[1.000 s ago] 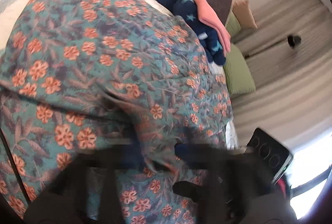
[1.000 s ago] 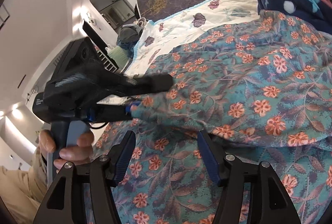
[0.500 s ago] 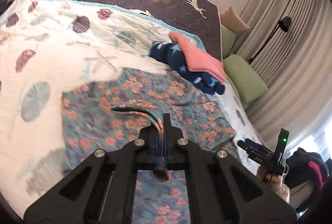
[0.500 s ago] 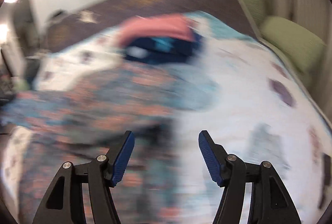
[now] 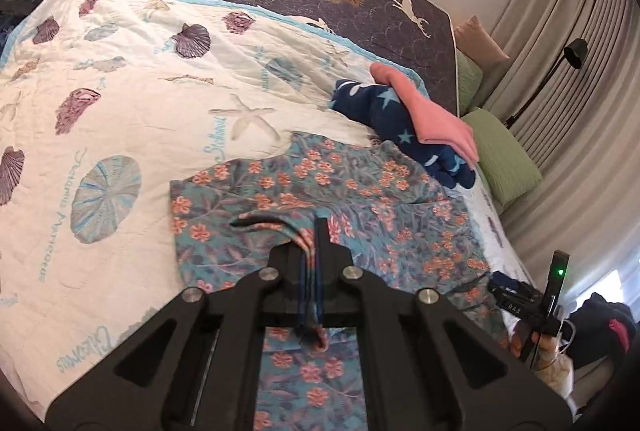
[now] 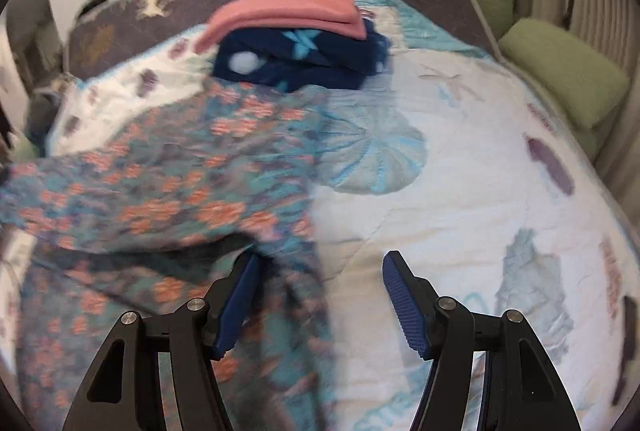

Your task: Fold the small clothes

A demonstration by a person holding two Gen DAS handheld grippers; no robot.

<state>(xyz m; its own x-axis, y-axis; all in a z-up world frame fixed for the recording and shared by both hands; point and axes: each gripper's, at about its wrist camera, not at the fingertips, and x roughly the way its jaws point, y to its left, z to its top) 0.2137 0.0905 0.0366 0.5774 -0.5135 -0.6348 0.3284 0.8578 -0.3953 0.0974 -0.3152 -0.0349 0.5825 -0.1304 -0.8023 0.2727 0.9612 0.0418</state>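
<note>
Two grippers work over a bed spread with a white seashell quilt [image 5: 132, 103]. Seen from the left wrist, the left gripper [image 5: 314, 259] has its jaws pinched tight on a gathered edge of the teal floral garment [image 5: 360, 207], and a strip of that cloth runs between the fingers and hangs out below them. The rest of the garment lies spread on the quilt, just beyond the gripper and to its right. At its far right corner sits a folded pile, a pink cloth [image 5: 432, 115] on top of a navy star-print one [image 5: 400, 119]. Green cushions [image 5: 504, 155] lie past the right side of the bed. At the lower right a hand [image 5: 536, 347] holds the other gripper's handle.

From the right wrist, the right gripper [image 6: 320, 299] stands wide open, its blue pads [image 6: 400, 295] apart. The floral garment [image 6: 168, 191], blurred, fills the left of the view, and its near edge drapes past the left pad. Bare quilt [image 6: 460, 199] lies to the right. The pink cloth [image 6: 288, 13] and navy cloth [image 6: 304, 59] sit at the far side.
</note>
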